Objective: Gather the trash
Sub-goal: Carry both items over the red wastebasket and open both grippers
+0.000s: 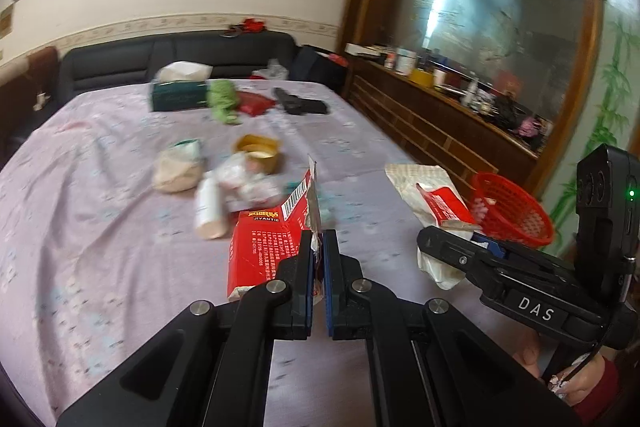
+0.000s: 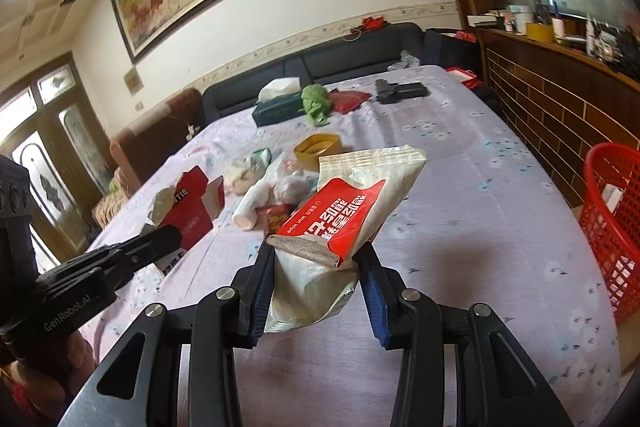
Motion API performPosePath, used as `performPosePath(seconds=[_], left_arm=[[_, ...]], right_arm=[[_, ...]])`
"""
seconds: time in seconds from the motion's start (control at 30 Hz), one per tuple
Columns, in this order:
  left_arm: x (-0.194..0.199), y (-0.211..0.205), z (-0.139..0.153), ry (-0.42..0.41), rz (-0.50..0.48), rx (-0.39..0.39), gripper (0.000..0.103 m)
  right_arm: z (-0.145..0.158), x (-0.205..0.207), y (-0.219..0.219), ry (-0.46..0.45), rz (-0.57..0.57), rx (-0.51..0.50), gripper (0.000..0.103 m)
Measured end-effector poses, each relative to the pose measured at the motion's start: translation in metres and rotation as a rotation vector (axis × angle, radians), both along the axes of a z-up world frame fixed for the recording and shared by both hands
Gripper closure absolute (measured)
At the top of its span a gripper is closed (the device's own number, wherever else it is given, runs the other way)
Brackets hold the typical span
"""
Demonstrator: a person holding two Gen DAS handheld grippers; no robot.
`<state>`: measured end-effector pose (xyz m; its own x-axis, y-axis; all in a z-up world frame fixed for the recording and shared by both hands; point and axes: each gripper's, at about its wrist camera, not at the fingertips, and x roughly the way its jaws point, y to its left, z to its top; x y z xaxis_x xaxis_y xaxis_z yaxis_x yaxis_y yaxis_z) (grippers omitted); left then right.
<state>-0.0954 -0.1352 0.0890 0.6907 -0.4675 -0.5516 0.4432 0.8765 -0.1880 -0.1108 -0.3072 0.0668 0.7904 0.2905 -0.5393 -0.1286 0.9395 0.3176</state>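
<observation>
Left tongs [image 1: 319,247] clamped on a light, crushable red carton's [image 1: 268,247] torn flap; right tongs [image 2: 316,259] squeeze a soft, floppy wet-wipe pack [image 2: 340,211] near its open end.

The tabletop [image 2: 460,187] wears a pale lilac cloth scattered with small white and blue flower sprigs, and at its edge stands a bright red basket [image 2: 612,227] of open mesh. The torn carton [image 1: 266,247] is red with yellow lettering, white print and a black-and-white barcode, while the wet-wipe pack [image 2: 352,203] is white with a faint checked end and a red label bearing white characters. Farther back lie a white bottle [image 1: 209,207], a yellow tub [image 1: 260,153], a dark green tissue box [image 1: 178,95] and a crumpled green bag [image 1: 224,99]; both pairs of tongs are black with blue pads [image 2: 378,301].
</observation>
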Motion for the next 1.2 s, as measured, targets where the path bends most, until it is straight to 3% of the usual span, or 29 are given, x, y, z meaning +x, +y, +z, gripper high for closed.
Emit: performPosePath(seconds=[0.33,0.47,0.67,0.83,0.9,0.93,0.97,1.03,1.2], left_arm=[[0.007,-0.117,0.029,0.065,-0.298,-0.058,0.099],[0.008,-0.179,0.036,0.106,-0.423,-0.081,0.099],[0.009,-0.26,0.036,0.141,-0.532,-0.097,0.099],[0.021,-0.304,0.022,0.195,-0.564,-0.116,0.099],[0.032,-0.317,0.012,0.243,-0.554,-0.122,0.091],[0.035,-0.319,0.009,0.266,-0.544,-0.13,0.079],[0.04,-0.318,0.005,0.287,-0.524,-0.142,0.068],[0.041,-0.309,0.002,0.301,-0.507,-0.153,0.065],[0.039,-0.283,0.006,0.263,-0.479,-0.136,0.062]], right_arm=[[0.037,-0.041,-0.114,-0.074,-0.231,0.033,0.059],[0.049,-0.057,-0.176,-0.065,-0.343,0.053,0.059],[0.049,-0.07,-0.247,-0.029,-0.451,0.069,0.059],[0.037,-0.07,-0.284,0.002,-0.495,0.096,0.059],[0.031,-0.067,-0.293,0.016,-0.504,0.099,0.057],[0.028,-0.064,-0.297,0.024,-0.501,0.101,0.057],[0.025,-0.061,-0.3,0.03,-0.503,0.097,0.056],[0.021,-0.06,-0.307,0.049,-0.521,0.087,0.051],[0.022,-0.067,-0.312,0.036,-0.541,0.078,0.05]])
